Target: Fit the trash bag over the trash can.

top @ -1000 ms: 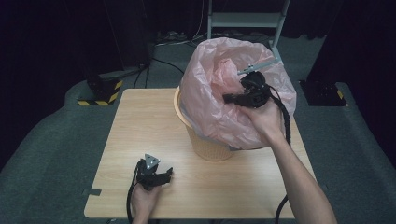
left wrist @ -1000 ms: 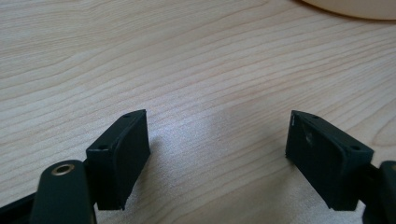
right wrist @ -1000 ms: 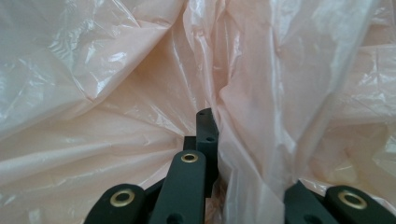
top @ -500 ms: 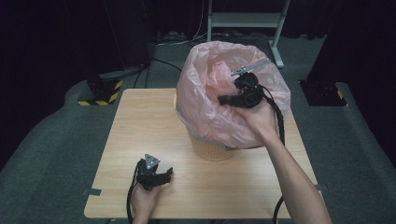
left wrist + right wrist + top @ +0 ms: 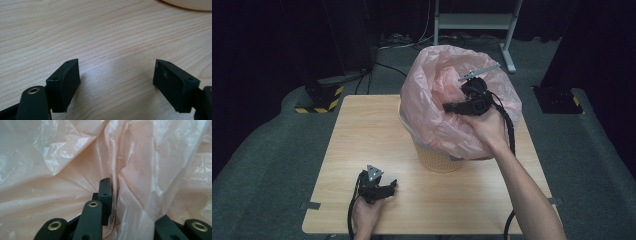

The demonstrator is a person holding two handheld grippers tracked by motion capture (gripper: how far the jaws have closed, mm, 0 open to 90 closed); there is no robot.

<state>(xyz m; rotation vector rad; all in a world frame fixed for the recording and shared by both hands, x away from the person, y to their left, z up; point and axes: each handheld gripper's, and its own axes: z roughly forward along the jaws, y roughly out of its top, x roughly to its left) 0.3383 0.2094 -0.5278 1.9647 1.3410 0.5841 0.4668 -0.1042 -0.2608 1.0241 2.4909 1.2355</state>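
A pink plastic bag lines a tan basket at the table's far right and billows up above its rim. My right gripper is at the bag's upper right edge, pointing left into the plastic. Its jaws have just been opening. In the right gripper view a fold of the bag runs between the parted jaws, loose and not pinched. My left gripper rests near the table's front edge. Its jaws stand wide open over bare wood, with nothing between them.
The light wooden table has free room left of and in front of the basket. The basket's base lies ahead of my left gripper. Beyond the table there is dark floor with cables, a metal stand and a yellow-black striped block.
The bag's crumpled top has shifted slightly around the right gripper, which stays at the bag's edge. The left gripper has not moved.
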